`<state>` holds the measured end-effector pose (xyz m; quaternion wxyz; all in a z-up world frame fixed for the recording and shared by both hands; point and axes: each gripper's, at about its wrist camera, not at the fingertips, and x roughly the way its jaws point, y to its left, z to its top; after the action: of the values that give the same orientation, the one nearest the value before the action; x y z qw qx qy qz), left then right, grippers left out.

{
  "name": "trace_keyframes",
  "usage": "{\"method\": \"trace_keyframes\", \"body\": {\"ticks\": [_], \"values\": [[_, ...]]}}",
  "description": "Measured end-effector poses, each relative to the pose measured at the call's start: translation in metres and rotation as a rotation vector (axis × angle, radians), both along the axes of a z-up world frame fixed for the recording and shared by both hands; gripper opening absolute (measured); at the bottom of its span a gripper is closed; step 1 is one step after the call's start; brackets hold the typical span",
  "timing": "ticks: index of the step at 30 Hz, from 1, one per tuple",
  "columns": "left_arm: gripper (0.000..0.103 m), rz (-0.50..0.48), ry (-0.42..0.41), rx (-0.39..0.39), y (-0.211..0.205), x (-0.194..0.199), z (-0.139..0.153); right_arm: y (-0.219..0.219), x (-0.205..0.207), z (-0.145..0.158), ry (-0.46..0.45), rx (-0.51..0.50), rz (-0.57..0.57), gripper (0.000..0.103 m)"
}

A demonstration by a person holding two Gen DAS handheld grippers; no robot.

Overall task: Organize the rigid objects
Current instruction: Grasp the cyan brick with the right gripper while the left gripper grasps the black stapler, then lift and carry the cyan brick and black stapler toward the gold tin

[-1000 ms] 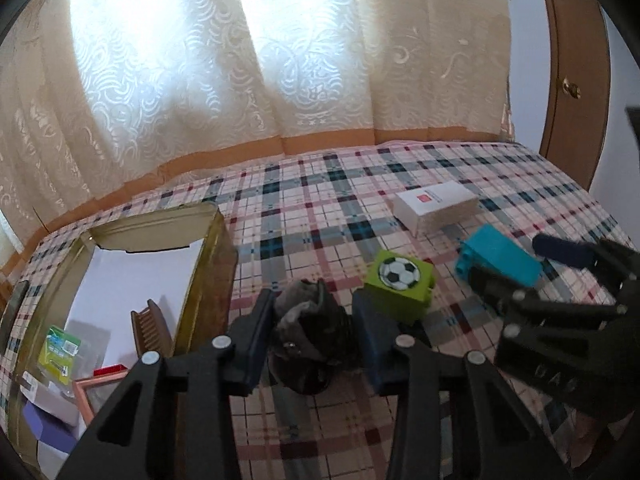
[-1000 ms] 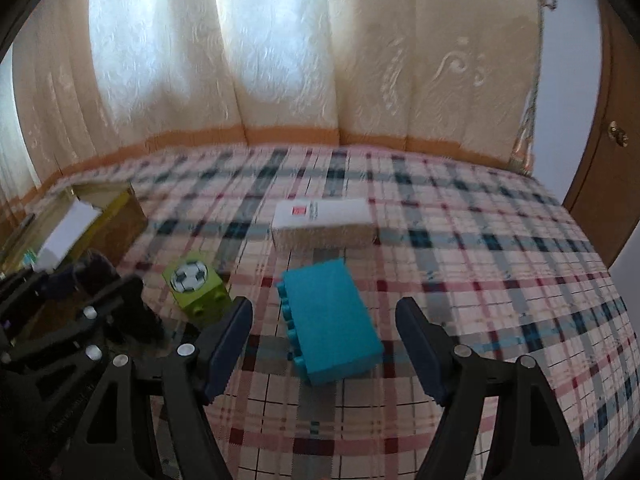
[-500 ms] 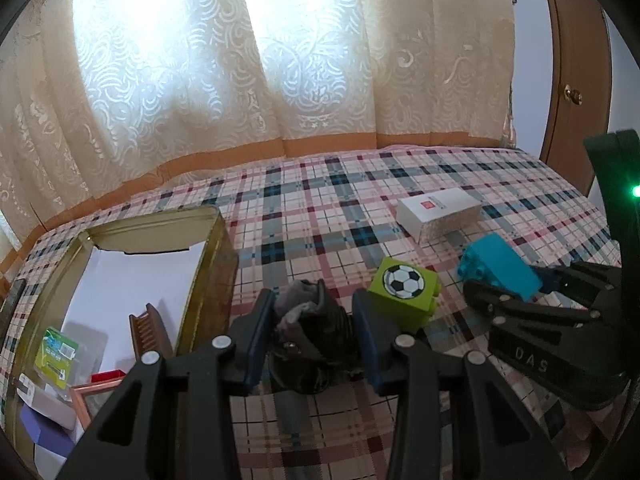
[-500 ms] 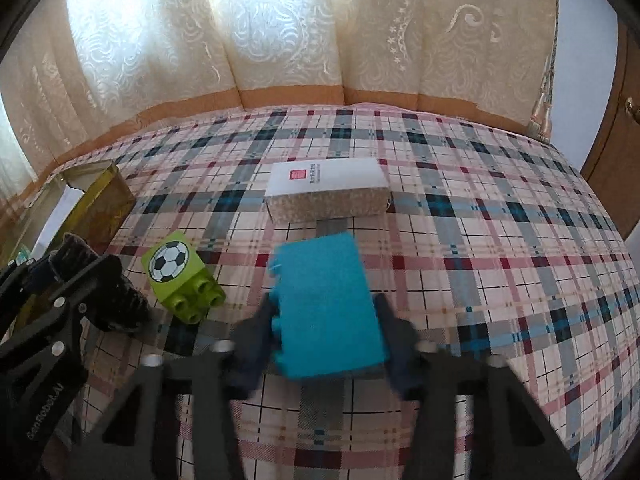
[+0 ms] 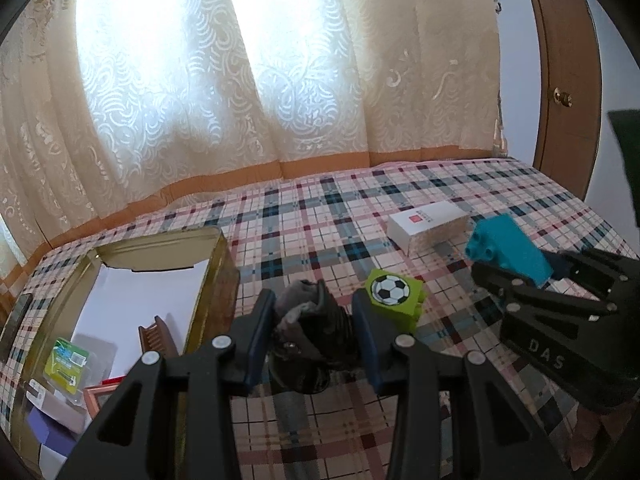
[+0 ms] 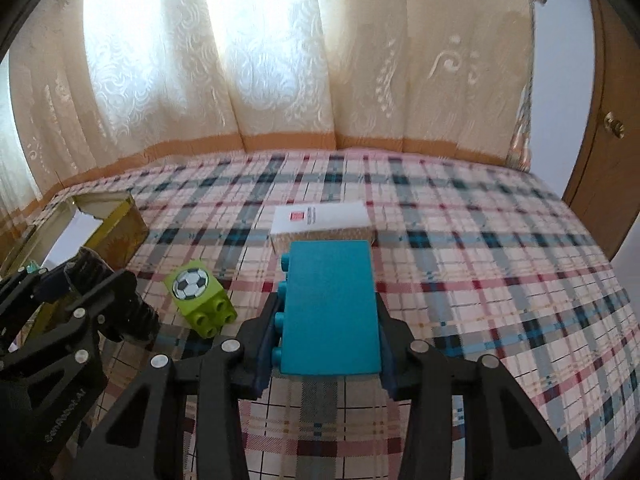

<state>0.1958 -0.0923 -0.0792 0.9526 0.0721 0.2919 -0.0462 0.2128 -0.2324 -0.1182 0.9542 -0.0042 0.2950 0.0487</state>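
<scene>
My right gripper (image 6: pixel 328 306) is shut on a teal toy brick (image 6: pixel 330 308), studs facing left, and holds it just above the plaid bedspread. From the left wrist view the same brick (image 5: pixel 508 248) sits tilted in the right gripper (image 5: pixel 520 270). My left gripper (image 5: pixel 313 304) is shut on a dark ribbed object (image 5: pixel 308 344) beside the gold tin (image 5: pixel 224 264). A lime green brick with a football picture (image 5: pixel 394 300) lies on the bed between the two grippers. A white box (image 6: pixel 320 220) lies just beyond the teal brick.
The open gold tin (image 6: pixel 120 220) stands at the left and holds a wooden comb (image 5: pixel 156 336), a green packet (image 5: pixel 66 358) and other small items. Curtains hang along the bed's far edge. A wooden door (image 6: pixel 612 128) is at the right.
The right gripper's jaws have closed on the teal brick and raised it off the bedspread. The left gripper has kept still with the dark object.
</scene>
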Motion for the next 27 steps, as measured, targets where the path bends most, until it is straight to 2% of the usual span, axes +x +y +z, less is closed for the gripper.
{"method": "trace_keyframes", "body": {"ticks": [6, 11, 27], "values": [[0.039, 0.011, -0.034, -0.006, 0.003, -0.008, 0.003, -0.002, -0.016, 0.010, -0.096, -0.009, -0.029, 0.045], [0.039, 0.021, -0.067, 0.010, 0.001, -0.018, 0.006, 0.007, -0.029, 0.015, -0.169, -0.064, -0.051, 0.045], [0.039, 0.020, -0.079, -0.004, 0.004, -0.031, 0.007, 0.010, -0.059, 0.019, -0.254, -0.030, -0.058, 0.045]]}}
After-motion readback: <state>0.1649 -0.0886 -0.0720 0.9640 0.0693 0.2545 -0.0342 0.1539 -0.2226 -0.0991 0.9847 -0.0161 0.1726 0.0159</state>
